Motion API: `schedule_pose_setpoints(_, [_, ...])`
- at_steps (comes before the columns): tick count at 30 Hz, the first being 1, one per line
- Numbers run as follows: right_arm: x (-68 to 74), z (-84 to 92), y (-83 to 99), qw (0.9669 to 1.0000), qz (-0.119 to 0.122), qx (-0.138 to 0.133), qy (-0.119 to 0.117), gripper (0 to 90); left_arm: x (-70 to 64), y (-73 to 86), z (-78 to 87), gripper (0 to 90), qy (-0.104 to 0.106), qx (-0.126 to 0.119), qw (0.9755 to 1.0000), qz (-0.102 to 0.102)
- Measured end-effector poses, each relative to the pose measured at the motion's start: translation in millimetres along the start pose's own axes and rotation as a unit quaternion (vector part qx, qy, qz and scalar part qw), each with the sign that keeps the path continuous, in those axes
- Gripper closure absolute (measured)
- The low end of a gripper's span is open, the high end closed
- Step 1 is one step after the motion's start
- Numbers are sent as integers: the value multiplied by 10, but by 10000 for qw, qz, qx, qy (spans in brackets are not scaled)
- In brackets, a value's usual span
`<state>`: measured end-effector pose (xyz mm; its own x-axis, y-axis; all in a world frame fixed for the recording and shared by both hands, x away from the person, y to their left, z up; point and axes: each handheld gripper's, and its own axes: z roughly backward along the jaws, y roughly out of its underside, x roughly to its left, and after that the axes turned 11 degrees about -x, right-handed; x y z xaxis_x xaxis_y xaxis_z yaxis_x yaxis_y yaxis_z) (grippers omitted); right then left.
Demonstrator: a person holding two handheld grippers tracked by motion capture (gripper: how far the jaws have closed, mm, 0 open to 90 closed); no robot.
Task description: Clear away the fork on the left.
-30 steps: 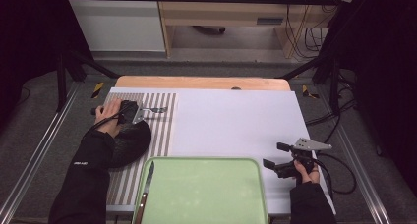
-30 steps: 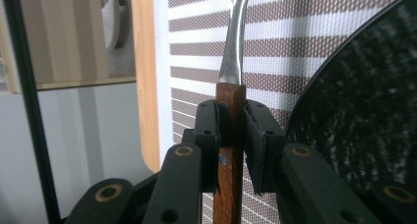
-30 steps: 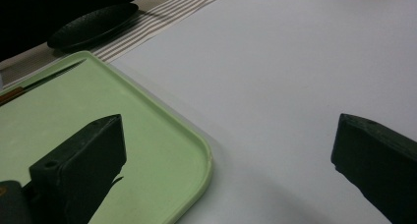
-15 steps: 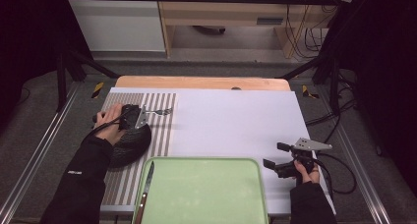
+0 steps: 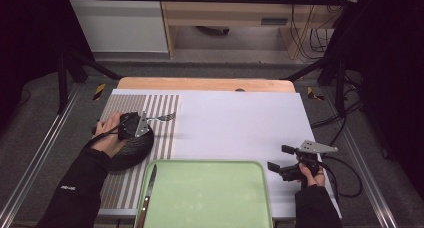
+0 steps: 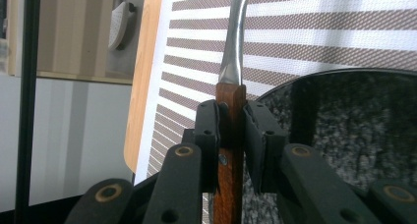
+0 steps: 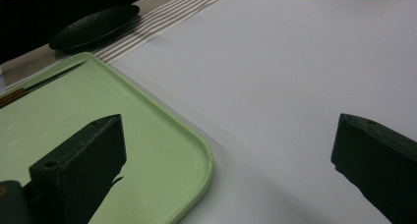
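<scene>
A fork (image 5: 164,117) with a wooden handle (image 6: 230,94) and a metal neck is held level above the striped placemat (image 5: 167,138). My left gripper (image 5: 145,122) is shut on that handle, both pads pressing its sides (image 6: 230,126), tines pointing away to the right. Just below and beside it sits a black speckled plate (image 5: 131,149) (image 6: 344,130). My right gripper (image 5: 279,159) rests near the table's right front, jaws wide open with nothing between them (image 7: 226,170).
A light green tray (image 5: 210,198) (image 7: 147,150) lies at the front centre, with a wooden-handled knife (image 5: 148,190) (image 7: 44,84) along its left side. A white sheet (image 5: 240,123) covers the table's middle and right. The wooden table edge (image 5: 200,83) runs along the back.
My left gripper has carried the fork a little toward the person and to the right, now over the black plate's rim. The right gripper has stayed put.
</scene>
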<state>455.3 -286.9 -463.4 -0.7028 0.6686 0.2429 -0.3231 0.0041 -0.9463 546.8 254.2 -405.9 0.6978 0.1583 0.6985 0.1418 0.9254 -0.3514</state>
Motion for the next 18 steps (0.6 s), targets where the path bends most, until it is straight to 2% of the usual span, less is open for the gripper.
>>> schedule_pose_setpoints(14, [0,-1,-1,10000,1,0,-3,3,-220,-141,178,765,78,-57,9993,352])
schedule_pose_setpoints(18, [1,0,-1,10000,-4,-4,-6,3,-258,-179,242,765,55,-64,9986,526])
